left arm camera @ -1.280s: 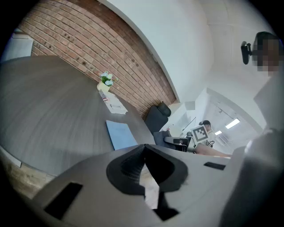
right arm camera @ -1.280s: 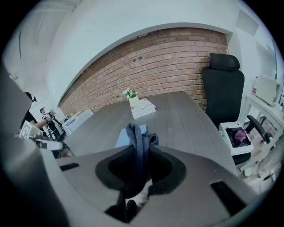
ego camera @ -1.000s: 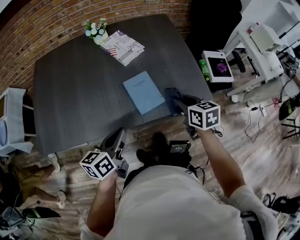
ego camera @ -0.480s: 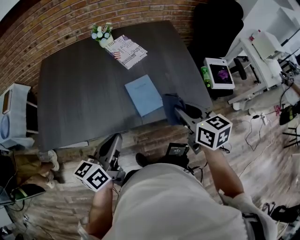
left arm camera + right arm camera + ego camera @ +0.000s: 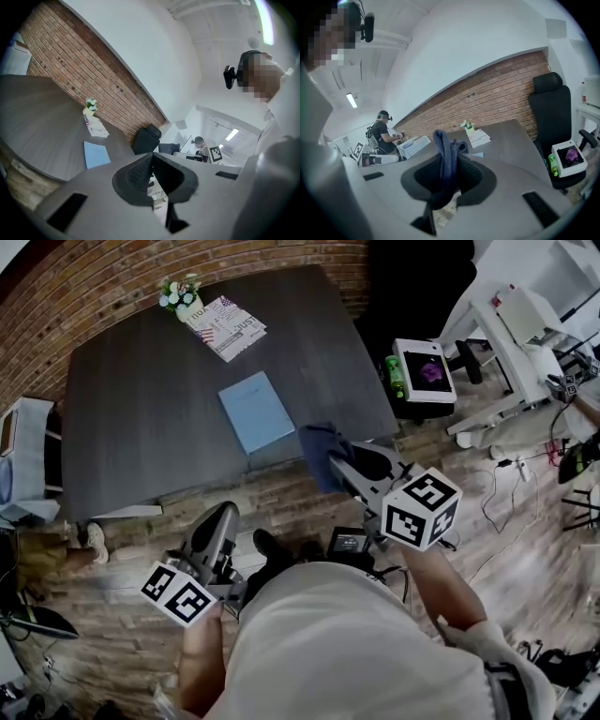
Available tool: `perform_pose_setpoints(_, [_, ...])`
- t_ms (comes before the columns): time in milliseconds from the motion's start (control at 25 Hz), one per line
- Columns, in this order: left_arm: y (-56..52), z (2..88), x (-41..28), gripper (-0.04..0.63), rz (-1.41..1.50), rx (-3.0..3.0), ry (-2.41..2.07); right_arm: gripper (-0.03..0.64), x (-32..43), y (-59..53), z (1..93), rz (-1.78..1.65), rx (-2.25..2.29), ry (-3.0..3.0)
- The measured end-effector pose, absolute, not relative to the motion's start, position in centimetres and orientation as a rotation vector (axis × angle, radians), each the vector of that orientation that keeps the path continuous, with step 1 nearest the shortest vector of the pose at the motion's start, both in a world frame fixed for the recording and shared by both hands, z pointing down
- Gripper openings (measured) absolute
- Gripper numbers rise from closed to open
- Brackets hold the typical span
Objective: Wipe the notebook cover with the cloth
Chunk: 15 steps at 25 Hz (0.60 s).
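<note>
The light blue notebook (image 5: 256, 411) lies flat on the dark grey table (image 5: 141, 409), near its front edge. My right gripper (image 5: 339, 465) is shut on a dark blue cloth (image 5: 319, 448), held just off the table's front right corner, to the right of the notebook. In the right gripper view the cloth (image 5: 446, 152) stands pinched between the jaws of the right gripper (image 5: 447, 176). My left gripper (image 5: 223, 519) hangs low over the floor in front of the table, shut with nothing in it. The left gripper (image 5: 151, 164) points towards the notebook (image 5: 96, 153).
A flower pot (image 5: 178, 298) and a printed magazine (image 5: 225, 326) sit at the table's far edge. A black chair (image 5: 551, 108) and a white box (image 5: 424, 369) with a green bottle stand to the right. Another person (image 5: 384, 133) stands in the room.
My right gripper has lifted the cloth off the table's front right edge and drawn it back towards me. The left gripper stays low in front of the table.
</note>
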<state>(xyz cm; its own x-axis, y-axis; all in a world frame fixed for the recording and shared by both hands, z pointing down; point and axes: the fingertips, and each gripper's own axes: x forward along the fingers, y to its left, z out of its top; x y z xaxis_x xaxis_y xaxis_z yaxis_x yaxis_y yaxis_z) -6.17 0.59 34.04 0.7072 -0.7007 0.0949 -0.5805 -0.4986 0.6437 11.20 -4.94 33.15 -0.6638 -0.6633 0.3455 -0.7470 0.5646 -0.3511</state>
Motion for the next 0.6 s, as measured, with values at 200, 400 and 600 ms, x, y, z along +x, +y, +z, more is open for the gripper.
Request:
perform_pose_setpoints(200, [3.8,34.3,-2.8,0.008,-0.221,2.221,-0.991,0.083,13.6,-1.6,33.0,0.746,1.127,-2.651])
perform_pose_setpoints(400, [6.7,35.2,-0.4,0.008,-0.213,2.175,-1.029,0.083,15.6,1.0,33.5,0.802,1.07,-2.669])
perform_pose_setpoints(600, [8.1,35.8,0.5,0.008,-0.182,2.167,-1.017,0.083,16.3,2.2,33.2,0.824,1.07,-2.694])
